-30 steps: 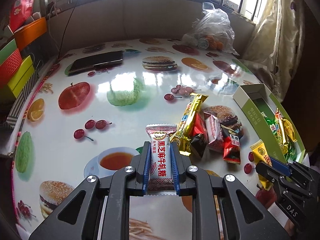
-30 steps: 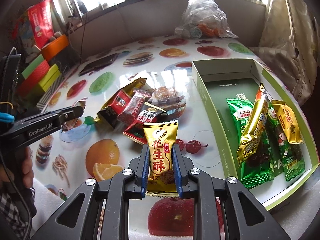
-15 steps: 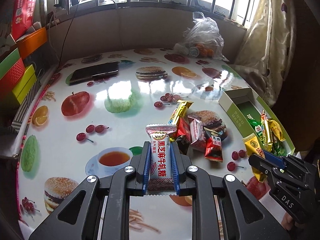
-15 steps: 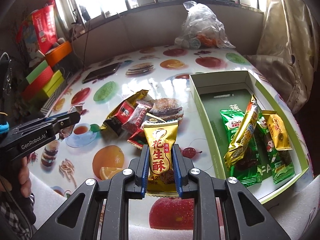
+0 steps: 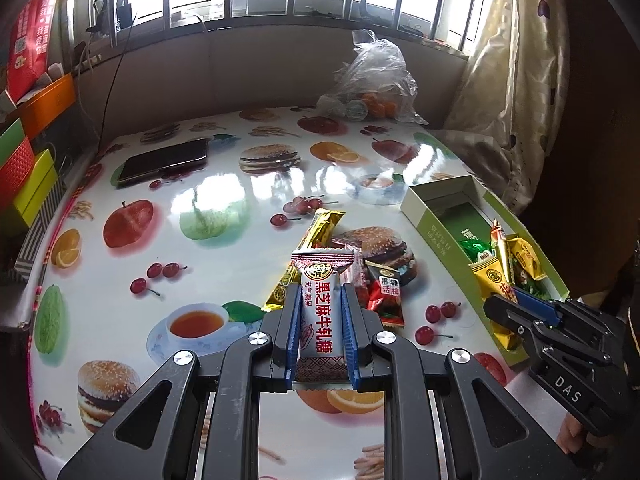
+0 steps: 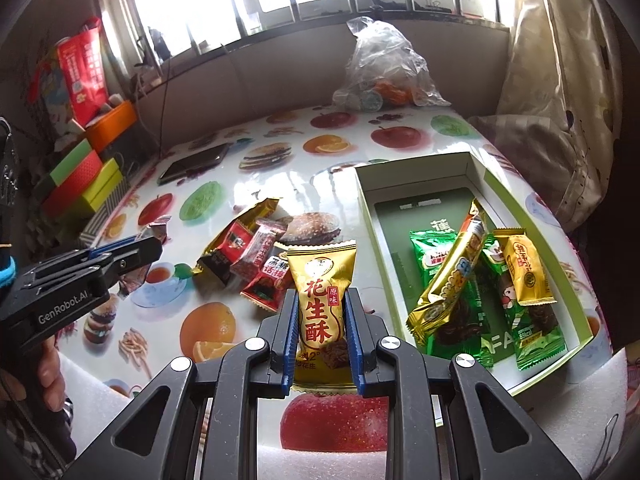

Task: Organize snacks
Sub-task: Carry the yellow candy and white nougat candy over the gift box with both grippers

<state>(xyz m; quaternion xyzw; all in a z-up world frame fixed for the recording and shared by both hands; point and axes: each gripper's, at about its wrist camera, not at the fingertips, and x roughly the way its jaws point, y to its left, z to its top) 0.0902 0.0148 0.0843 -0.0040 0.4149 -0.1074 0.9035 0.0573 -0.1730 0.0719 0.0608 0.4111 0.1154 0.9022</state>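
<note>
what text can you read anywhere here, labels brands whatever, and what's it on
"黑芝麻牛轧糖": white snack pack in the left tool.
"花生酥", "原味": gold snack pack in the right tool.
"黑糖话梅": red packet in the table pile.
"DAS": side of the right tool, seen in the left wrist view.
"GenRobot.AI": side of the left tool, seen in the right wrist view.
Print on the green box, its packets and the red bag: too small or blurred.

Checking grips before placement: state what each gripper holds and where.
Left gripper pinches the white-and-maroon candy packet by its lower half; right gripper pinches the gold peanut-crisp packet likewise.
</note>
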